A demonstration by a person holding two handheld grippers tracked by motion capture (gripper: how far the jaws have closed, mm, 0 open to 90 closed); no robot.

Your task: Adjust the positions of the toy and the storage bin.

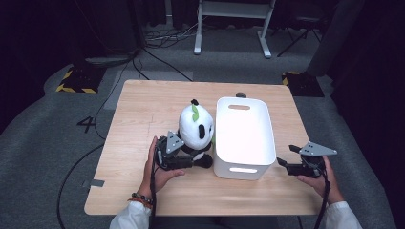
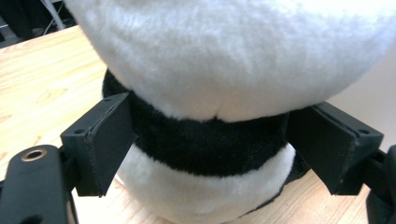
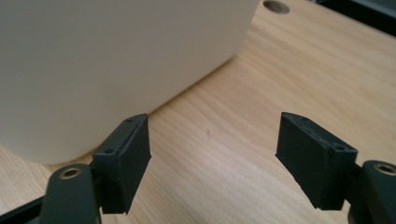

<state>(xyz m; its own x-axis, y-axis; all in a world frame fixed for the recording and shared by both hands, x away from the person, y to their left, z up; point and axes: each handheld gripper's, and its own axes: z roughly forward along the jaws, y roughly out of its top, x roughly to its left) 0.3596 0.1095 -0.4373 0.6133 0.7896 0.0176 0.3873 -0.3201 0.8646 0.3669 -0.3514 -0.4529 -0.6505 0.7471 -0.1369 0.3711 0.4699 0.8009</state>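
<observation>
Clearly, the left gripper [image 1: 191,160] sat low on the table [image 1: 143,105] with its jaws on either side of the plush panda [image 1: 196,126]. In the left gripper view the panda [image 2: 219,93] loomed directly ahead and very close. Its black fur band lay between the two pads, and its white head bulged above them. The left pad [image 2: 109,140] appeared to touch the black fur, while the right pad [image 2: 322,144] stood at the edge of the band. Whether either pad actually pressed into the plush could not be told. The panda stood upright just in front of this gripper, and the white bin [image 1: 241,136] stood right beside the toy on its far side.

The right gripper [image 1: 289,160] hovered near the table with its jaws spread wide and nothing between them. In the right gripper view bare wood [image 3: 215,135] showed in the gap between the pads. The bin's white wall [image 3: 116,60] rose ahead and to the left of the jaws, close by but apart from them. A round hole [image 3: 275,6] in the tabletop lay farther ahead. A hand [image 1: 320,179] held this gripper from behind, and a cable trailed back from it.
</observation>
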